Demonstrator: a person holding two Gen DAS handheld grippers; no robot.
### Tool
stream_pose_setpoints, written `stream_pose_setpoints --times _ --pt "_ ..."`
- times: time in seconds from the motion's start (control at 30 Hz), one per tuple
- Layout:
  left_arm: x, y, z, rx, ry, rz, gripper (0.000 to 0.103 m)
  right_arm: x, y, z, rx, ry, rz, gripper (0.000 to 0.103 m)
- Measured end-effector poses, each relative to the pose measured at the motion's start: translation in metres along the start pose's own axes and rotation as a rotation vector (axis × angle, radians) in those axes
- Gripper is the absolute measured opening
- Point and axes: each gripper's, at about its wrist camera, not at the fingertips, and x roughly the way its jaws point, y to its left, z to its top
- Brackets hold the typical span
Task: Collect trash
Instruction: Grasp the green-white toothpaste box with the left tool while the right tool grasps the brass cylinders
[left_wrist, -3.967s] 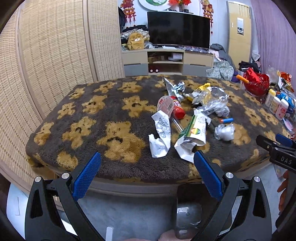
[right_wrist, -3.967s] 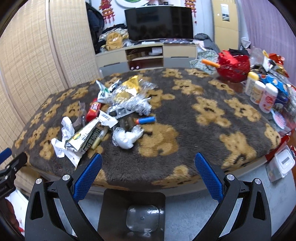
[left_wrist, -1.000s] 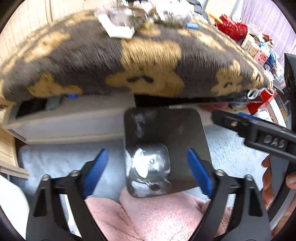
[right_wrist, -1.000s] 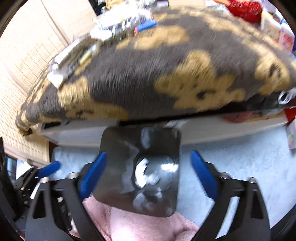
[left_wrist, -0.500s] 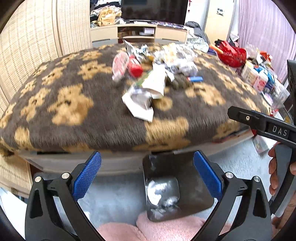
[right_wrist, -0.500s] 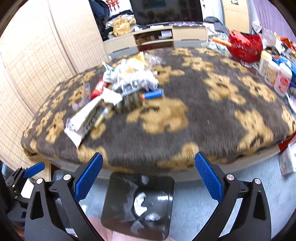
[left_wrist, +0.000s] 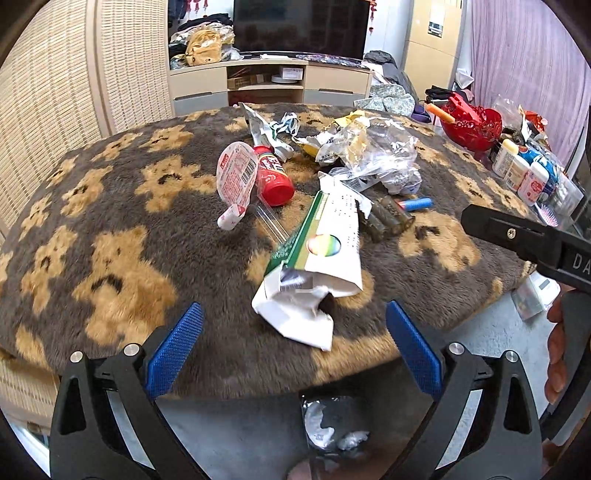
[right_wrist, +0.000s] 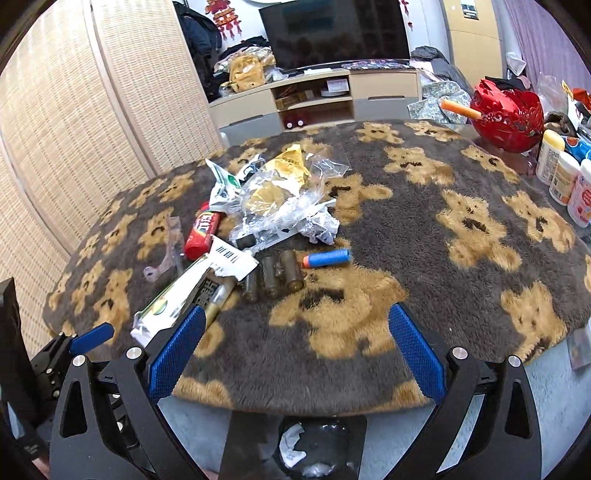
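Left gripper (left_wrist: 291, 350) wide open, empty, above surface (left_wrist: 110, 221) edge. Trash pile (left_wrist: 332, 177) mid-surface; torn carton (left_wrist: 314, 266) nearest. Dark bin (right_wrist: 295, 443) on floor below holds crumpled white scraps. Right gripper (right_wrist: 295, 350) wide open, empty.

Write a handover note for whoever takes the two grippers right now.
Left gripper: jaws open, empty, aimed at the torn white-and-green carton near the table edge.
Right gripper: jaws open, empty, hovering above the near edge of the bear-print cover.
Bin on the floor below the table edge holds a few white scraps.
Still on the table: carton, red bottle, clear plastic wrappers, three dark tubes, blue foam dart.
Left to do: bin all of it, likely the carton first.
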Motion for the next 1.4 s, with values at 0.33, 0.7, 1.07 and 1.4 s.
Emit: stream_pose_setpoints --times 0.33,0.7,1.07,1.4 --pt "0.032 0.008 0.006 -0.003 0.029 -0.057 0.044 0.044 0.005 0.009 -0.04 0.039 -0.011 0.087" --pt "0.037 0.016 0.014 -0.001 -0.015 -0.043 0.026 0.088 0.021 0.006 -0.099 0.089 -0.015 0.085" --pt "0.039 0.021 0.011 -0.004 0.0 -0.051 0.022 0.096 0.033 0.005 -0.191 0.047 -0.071 0.067" --pt "0.014 0.017 -0.008 -0.018 0.012 -0.034 0.018 0.058 0.018 -0.021 -0.165 0.091 -0.01 0.067"
